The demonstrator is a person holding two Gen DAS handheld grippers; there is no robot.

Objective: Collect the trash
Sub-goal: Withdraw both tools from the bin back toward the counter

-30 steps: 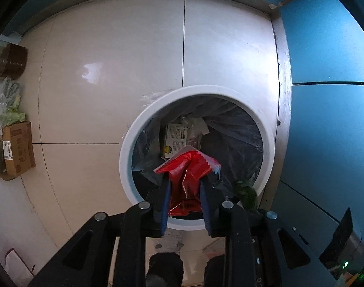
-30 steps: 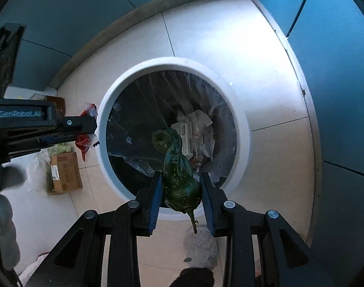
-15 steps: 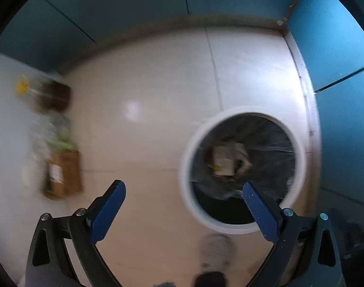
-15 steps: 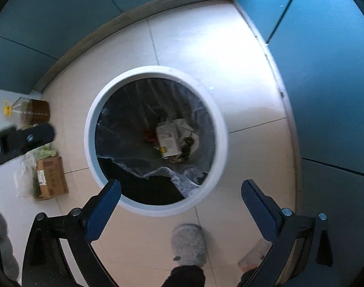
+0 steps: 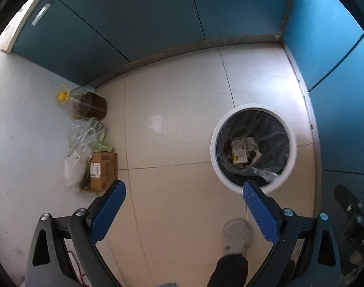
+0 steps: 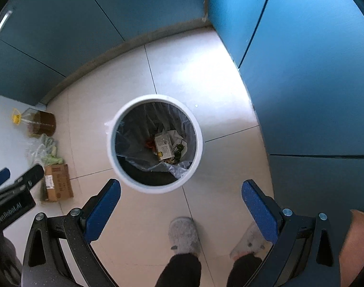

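A white round trash bin (image 5: 292, 153) (image 6: 199, 148) with a clear liner stands on the tiled floor. Inside it lie a printed carton (image 5: 239, 152) (image 6: 164, 147), a red wrapper (image 6: 149, 143) and a green scrap (image 6: 179, 148). My left gripper (image 5: 184, 191) is open and empty, high above the floor, left of the bin. My right gripper (image 6: 181, 189) is open and empty, high above the bin's near rim. The left gripper also shows at the left edge of the right wrist view (image 6: 17, 186).
A cardboard box (image 5: 103, 171) (image 6: 58, 183), clear plastic bags with greens (image 5: 86, 134) and an oil jug (image 5: 89, 104) (image 6: 39, 122) lie by the left wall. Blue cabinets (image 6: 313, 83) stand behind and to the right. The person's slippered feet (image 6: 183, 235) are below.
Both grippers opened and dropped the red wrapper and the green scrap into the bin, then rose well above it. The left gripper swung to the left.
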